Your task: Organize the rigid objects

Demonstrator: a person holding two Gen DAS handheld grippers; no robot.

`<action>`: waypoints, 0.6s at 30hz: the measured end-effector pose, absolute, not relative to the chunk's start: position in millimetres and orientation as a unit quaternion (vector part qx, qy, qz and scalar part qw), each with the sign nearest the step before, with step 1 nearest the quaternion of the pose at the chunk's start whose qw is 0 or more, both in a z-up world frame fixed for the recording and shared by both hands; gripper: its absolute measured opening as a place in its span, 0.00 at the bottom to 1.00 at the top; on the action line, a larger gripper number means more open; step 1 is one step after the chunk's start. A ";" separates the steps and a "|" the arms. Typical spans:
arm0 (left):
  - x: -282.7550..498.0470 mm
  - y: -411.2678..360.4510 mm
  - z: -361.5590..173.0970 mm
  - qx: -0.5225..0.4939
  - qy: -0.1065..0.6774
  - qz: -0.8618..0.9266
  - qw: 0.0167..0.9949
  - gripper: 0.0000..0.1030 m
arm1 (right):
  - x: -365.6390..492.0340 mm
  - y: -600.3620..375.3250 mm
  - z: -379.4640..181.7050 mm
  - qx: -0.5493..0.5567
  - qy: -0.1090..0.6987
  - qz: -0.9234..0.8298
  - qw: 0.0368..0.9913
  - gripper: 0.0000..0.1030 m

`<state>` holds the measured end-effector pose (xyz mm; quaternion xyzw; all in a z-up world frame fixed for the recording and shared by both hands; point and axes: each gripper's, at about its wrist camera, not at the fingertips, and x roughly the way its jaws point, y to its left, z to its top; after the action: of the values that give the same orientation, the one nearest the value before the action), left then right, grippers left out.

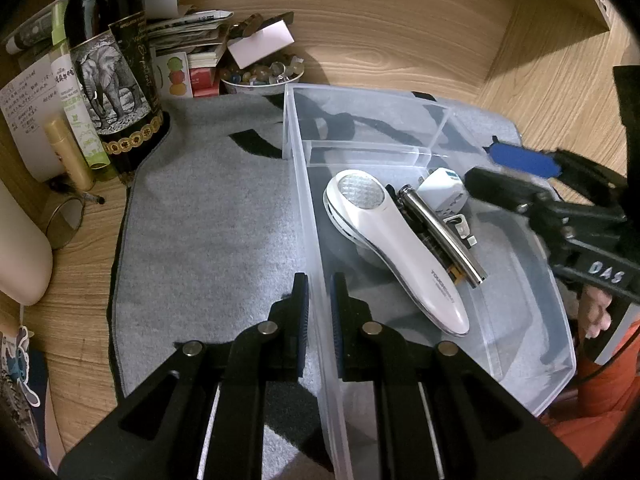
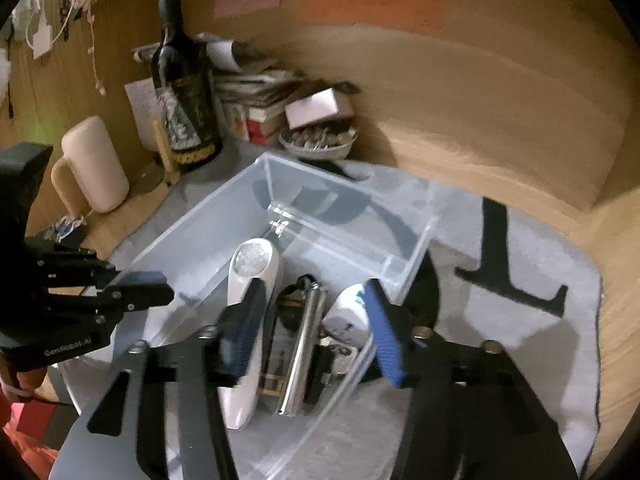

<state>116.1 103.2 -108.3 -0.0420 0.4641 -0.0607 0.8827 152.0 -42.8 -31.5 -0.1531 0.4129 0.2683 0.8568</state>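
The left tongs (image 1: 319,292) clamped the clear bin (image 1: 560,320) wall at six o'clock; the right tongs (image 2: 308,320) hung open above the metal tube (image 2: 304,344), suggesting a release; withdrawal seemed next.

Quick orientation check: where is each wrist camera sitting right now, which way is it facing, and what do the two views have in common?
Left wrist: sits on the left gripper, looking down along fingers clamped on the clear bin wall; the right gripper enters at right.
Right wrist: sits on the right gripper, looking down over the bin with jaws apart and holding nothing; the left gripper shows at left.
Shared: bin, white handheld device, metal cylinder, wine bottle, grey mat.
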 end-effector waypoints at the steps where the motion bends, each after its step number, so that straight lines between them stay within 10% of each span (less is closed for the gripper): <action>1: 116.1 103.1 -108.4 -0.042 0.464 -0.061 0.883 0.10 | 152.1 -45.6 -28.2 -0.151 0.407 0.265 0.861 0.56; 18: 116.0 103.0 -108.4 -0.043 0.464 -0.060 0.883 0.10 | 176.3 -126.5 -12.1 -0.120 0.407 0.151 0.893 0.58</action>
<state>116.0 103.0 -108.4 -0.0426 0.4640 -0.0600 0.8828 176.3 -126.5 -12.1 -0.1200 0.4073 0.1509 0.8927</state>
